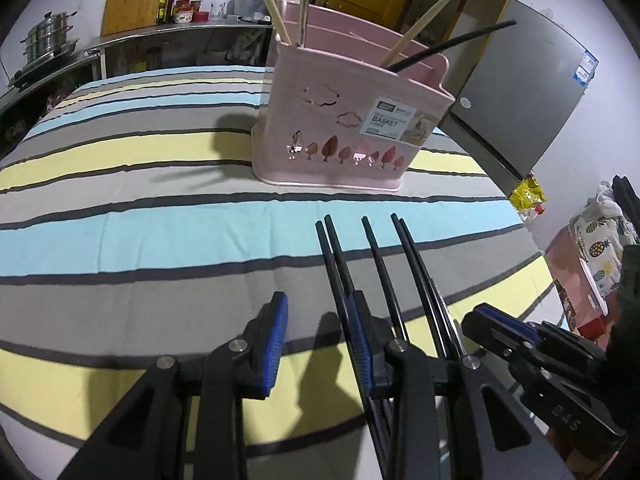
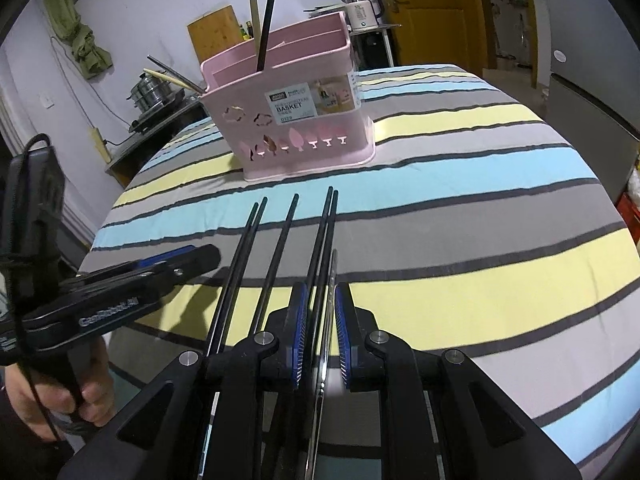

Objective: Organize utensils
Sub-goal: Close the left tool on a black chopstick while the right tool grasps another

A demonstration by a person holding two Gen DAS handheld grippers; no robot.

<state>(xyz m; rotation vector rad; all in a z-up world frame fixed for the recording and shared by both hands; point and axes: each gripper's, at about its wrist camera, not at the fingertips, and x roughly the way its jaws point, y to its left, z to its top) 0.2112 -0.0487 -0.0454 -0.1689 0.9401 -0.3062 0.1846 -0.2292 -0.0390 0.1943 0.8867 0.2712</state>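
Five black chopsticks (image 2: 280,248) are laid on the striped cloth (image 2: 460,292) before the pink basket (image 2: 296,120). The left gripper (image 1: 316,344) is held partly open and empty; the right gripper (image 2: 322,336) is narrowed around a chopstick pair, contact cannot be told

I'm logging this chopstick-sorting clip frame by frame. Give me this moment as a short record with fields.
surface: table with striped cloth
container: pink basket, upright on the cloth, labelled BASKET
in basket: pale wooden chopsticks, one black chopstick and a metal utensil, leaning out of the top
on cloth: five black chopsticks side by side, in front of the basket
left gripper: jaws apart, nothing between them
right gripper: jaws narrow, astride two chopsticks and a silvery utensil; grip unclear
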